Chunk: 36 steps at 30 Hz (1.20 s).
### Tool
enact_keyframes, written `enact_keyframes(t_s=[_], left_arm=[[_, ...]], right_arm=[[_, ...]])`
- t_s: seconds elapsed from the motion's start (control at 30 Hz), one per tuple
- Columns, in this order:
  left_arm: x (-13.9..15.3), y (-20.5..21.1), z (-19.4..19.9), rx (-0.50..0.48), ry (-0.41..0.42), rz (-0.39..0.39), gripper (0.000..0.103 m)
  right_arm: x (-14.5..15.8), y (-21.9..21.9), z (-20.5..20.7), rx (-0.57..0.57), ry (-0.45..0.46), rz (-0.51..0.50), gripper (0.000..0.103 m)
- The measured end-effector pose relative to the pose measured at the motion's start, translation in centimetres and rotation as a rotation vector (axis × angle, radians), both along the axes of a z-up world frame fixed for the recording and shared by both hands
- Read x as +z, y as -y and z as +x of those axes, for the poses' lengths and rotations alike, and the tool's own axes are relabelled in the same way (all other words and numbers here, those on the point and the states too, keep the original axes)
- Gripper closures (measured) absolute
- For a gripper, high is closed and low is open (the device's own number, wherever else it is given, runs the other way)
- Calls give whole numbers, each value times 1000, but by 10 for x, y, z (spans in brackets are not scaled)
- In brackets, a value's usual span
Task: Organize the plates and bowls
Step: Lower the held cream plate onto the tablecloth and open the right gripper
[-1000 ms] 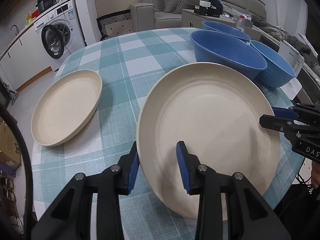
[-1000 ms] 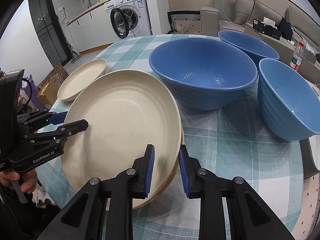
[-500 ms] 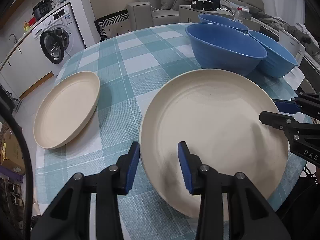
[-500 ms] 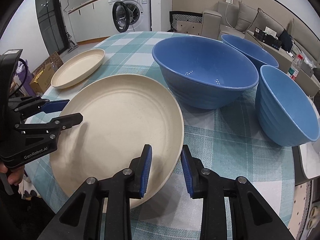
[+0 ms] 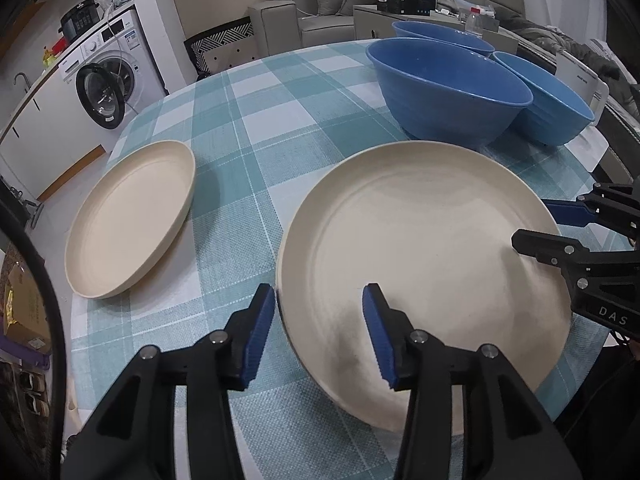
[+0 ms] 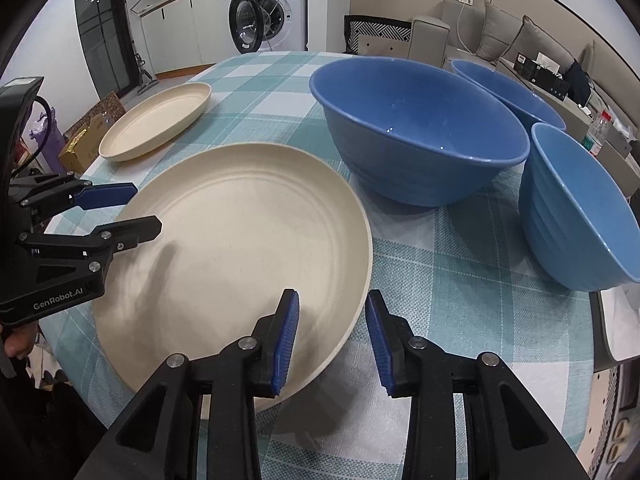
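A large cream plate [image 5: 420, 248] [image 6: 240, 252] lies flat on the checked tablecloth [image 5: 280, 120]. My left gripper [image 5: 320, 336] straddles its near-left rim and its jaws are opening, the blue pads off the plate. My right gripper [image 6: 332, 336] straddles the opposite rim, its jaws opening too, with the rim loose between them. Each gripper shows in the other's view: the right gripper [image 5: 536, 224] and the left gripper [image 6: 140, 210]. A smaller cream plate [image 5: 132, 216] [image 6: 156, 120] sits to the left. Three blue bowls stand behind: a big bowl [image 5: 444, 92] [image 6: 416, 132], a far bowl [image 5: 440, 38] [image 6: 508, 92], and a right bowl [image 5: 548, 104] [image 6: 576, 208].
The round table's edge curves close under both grippers. A washing machine [image 5: 104, 80] and a grey sofa [image 5: 320, 0] stand beyond the table. A cardboard box [image 6: 84, 140] sits on the floor at the left. A person's fingers [image 6: 16, 344] hold the left gripper's handle.
The large plate was tilted up off the cloth between both grippers and now rests flat. Both pairs of jaws have widened away from its rim.
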<state>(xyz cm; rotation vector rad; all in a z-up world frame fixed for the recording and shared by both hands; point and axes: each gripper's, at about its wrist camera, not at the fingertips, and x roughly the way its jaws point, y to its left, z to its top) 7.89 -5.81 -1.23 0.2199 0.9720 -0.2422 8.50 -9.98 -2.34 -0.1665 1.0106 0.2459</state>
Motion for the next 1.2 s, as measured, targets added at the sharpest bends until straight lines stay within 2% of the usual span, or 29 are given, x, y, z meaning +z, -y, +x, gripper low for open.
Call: enact_keyframes(t_s=[0.1,0.63,0.7,0.73,0.8,0.87,0.93,1.0,1.1,1.13,1.2], left_arm=[[-3,-1,2,5,-10,2,57],[-3,-13,6,31,-14,-1,54],[-1,-17,7,40,-11,-7,53],[1,-19,7,46,-8,-9,52],[4,-25,8,61,1,-18,46],[9,-31,8,78,11,-32,46],[13,-38,8,94,21,-45,41],[19,-44,7,110,37,-60,23],[26,-51,6,128,60,-87,5],[28,-53,6,132,66,-95,2],[33,-57,5,139,81,-111,0]], right_arm=[[-1,-1,0,0,1,11,64],[0,-9,5,22,5,15,64],[3,-7,5,7,19,4,58],[6,-6,5,4,28,6,52],[13,-5,4,10,38,17,48],[20,-5,2,18,53,22,33],[27,-7,0,34,64,39,24],[34,-10,-1,51,72,51,18],[40,-16,-1,62,79,48,8],[42,-18,0,64,81,51,1],[45,-21,0,71,88,53,1]])
